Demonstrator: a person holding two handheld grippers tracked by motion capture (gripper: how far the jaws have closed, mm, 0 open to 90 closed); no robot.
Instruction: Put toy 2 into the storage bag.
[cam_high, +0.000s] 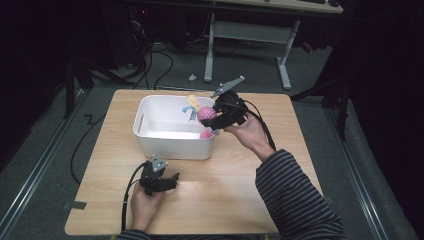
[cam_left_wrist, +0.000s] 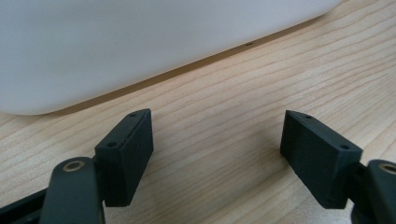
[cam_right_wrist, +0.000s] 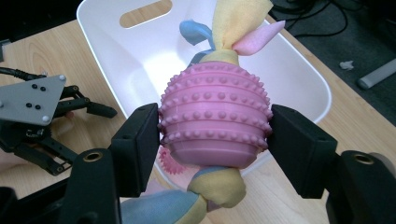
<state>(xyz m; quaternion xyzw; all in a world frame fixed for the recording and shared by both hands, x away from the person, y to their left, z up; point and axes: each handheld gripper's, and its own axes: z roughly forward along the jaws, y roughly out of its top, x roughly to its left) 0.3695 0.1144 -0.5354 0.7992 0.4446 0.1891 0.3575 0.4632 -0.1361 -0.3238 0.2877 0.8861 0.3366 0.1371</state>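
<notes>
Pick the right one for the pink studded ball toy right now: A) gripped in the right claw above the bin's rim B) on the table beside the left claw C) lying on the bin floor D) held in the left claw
A: the right claw is clamped on both sides of the pink studded ball toy, over the near rim of the white bin; the left claw is open on the table.

One white tub (cam_high: 172, 142) is seen on one wooden bench (cam_high: 225, 200). One pink studded ball toy (cam_right_wrist: 215, 121) with knotted cloth ends is counted. Two claws are seen: a left claw (cam_left_wrist: 217, 154) and a right claw (cam_right_wrist: 215, 151).
</notes>
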